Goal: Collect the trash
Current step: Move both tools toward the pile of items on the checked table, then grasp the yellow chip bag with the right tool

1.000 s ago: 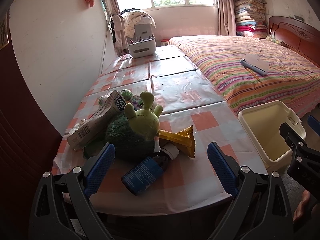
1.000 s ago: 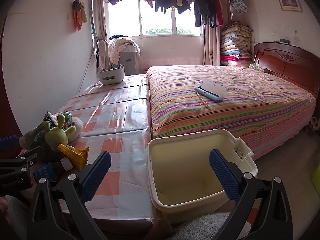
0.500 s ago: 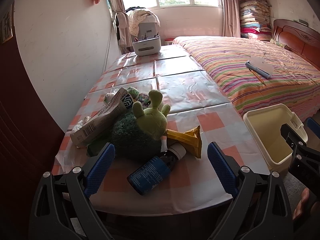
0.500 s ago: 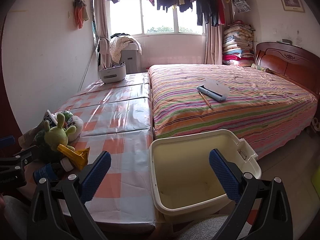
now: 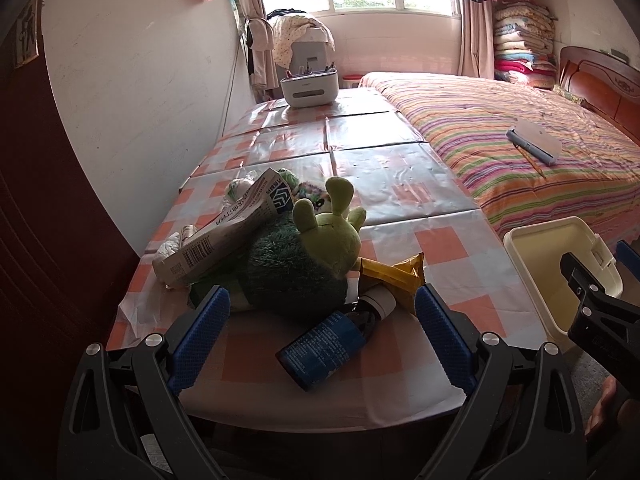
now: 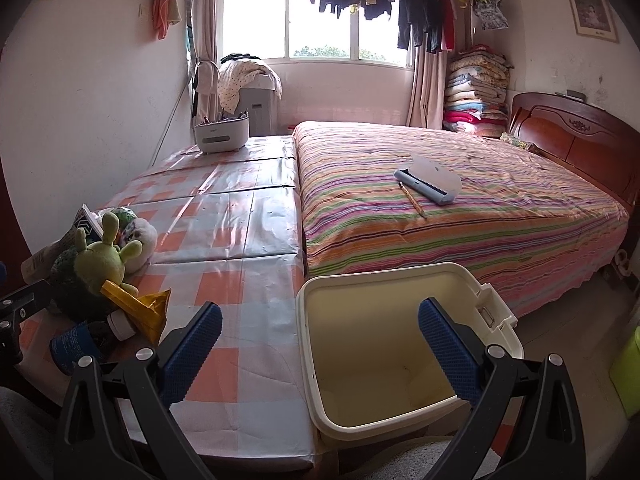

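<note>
A blue bottle (image 5: 326, 344) with a white cap lies on the checked table (image 5: 400, 208) near its front edge. A yellow wrapper (image 5: 394, 276) lies behind it, and a flattened paper carton (image 5: 224, 232) leans on a green plush toy (image 5: 304, 264). My left gripper (image 5: 320, 332) is open and empty, its fingers either side of the bottle. My right gripper (image 6: 320, 352) is open and empty above the rim of a cream bin (image 6: 404, 344), which also shows in the left wrist view (image 5: 560, 276). The pile shows at the left of the right wrist view (image 6: 104, 280).
A white organiser box (image 5: 310, 88) stands at the table's far end. A striped bed (image 6: 460, 208) lies right of the table with a grey clipboard (image 6: 428, 180) and pencil on it. Crumpled white paper (image 5: 168, 248) lies at the table's left edge. A green object (image 6: 626, 372) stands at far right.
My left gripper has moved forward and a little right toward the bottle, which now sits between its fingers. The right gripper has edged forward over the bin. Both stay open.
</note>
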Motion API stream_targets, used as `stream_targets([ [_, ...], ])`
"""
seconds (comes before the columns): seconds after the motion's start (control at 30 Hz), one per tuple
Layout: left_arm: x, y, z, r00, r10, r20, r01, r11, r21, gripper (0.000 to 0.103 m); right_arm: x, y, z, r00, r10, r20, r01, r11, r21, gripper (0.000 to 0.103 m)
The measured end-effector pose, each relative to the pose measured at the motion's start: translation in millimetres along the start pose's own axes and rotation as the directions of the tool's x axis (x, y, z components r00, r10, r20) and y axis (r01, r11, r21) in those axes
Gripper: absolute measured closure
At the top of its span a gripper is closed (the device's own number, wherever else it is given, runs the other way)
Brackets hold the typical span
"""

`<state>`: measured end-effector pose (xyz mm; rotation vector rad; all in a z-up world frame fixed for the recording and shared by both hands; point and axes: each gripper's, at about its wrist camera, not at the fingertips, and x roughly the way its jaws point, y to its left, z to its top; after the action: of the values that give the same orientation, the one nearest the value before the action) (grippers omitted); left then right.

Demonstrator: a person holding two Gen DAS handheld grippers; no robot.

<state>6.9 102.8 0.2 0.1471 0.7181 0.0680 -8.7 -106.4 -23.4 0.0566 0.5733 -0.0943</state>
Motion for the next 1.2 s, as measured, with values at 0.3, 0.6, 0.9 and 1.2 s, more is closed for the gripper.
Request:
stream_targets([
  [0.3,0,1,1,1.000,0.002,-0.004,-0.002,1.000,-0.004,0.011,4,2,3,1.000,0.008,-0.008,-0.008,1.000,-0.004,0.007],
  [0.6,2,12,0,1.000,0.011,-0.011,-0.012,1.000,-0.028,0.011,8,10,2,0.999,0.029,-0.019,-0.029,0.999,-0.020,0.007],
  [0.9,3,31,-3,0.999,0.033,-0.025,-0.034,0.997,-0.063,0.011,11,21,0,0.996,0.084,-0.023,-0.085,0.996,-0.037,0.007],
  [1.2,3,60,-7,0.998,0.059,-0.036,-0.062,0.993,-0.100,0.011,8,50,-5,0.960,0.281,-0.006,-0.280,0.954,-0.105,0.007],
])
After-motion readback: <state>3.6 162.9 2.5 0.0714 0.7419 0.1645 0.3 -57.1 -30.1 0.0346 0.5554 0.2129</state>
